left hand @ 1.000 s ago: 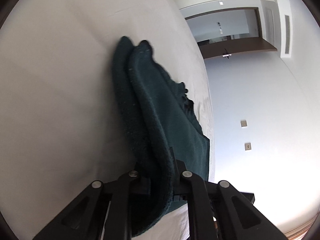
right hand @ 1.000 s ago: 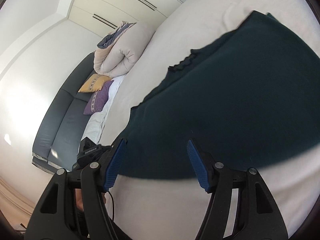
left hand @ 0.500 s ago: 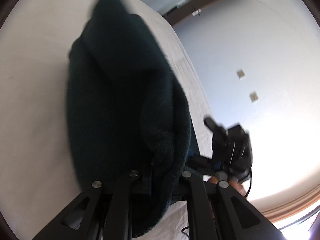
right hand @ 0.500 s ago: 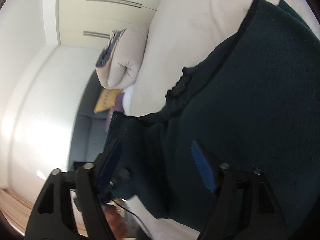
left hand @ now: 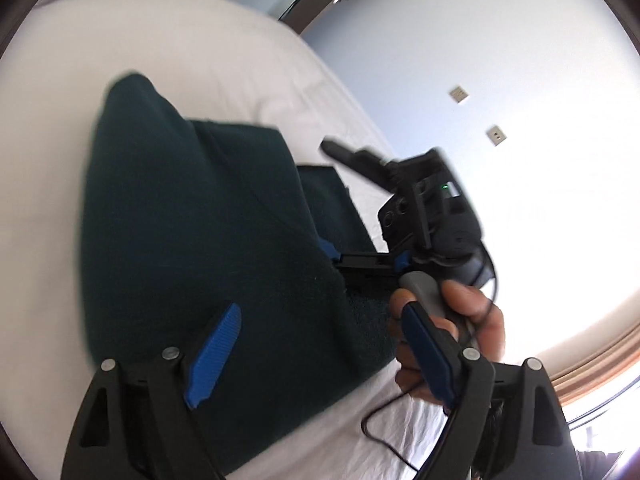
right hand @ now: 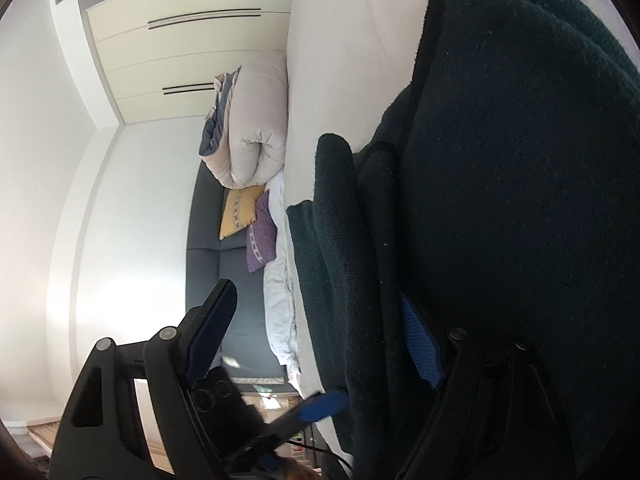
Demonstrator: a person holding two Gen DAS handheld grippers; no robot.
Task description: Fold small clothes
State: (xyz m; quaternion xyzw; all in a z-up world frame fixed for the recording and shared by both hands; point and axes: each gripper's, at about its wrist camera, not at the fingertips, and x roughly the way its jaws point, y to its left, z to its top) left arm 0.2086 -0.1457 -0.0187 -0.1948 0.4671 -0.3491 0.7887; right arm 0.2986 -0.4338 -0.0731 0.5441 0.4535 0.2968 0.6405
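**Dark Green Garment on Bed, Both Tongs Apart**

Left wrist view: The left gripper (left hand: pixel 320 344) has its 2 blue ribbed pads spread wide, holding nothing. Beneath it the dark green fleece garment (left hand: pixel 200 240) lies folded on the white bed sheet (left hand: pixel 120 40). The right gripper (left hand: pixel 362 258) reaches in sideways, held by a hand (left hand: pixel 452 328).

Right wrist view: The right gripper (right hand: pixel 320 340) stands open, 1 pad pressed against the garment's (right hand: pixel 500 200) thick, nubby layers. Only here: a grey sofa (right hand: pixel 208 280) with yellow and purple cushions and a rolled duvet (right hand: pixel 256 120).
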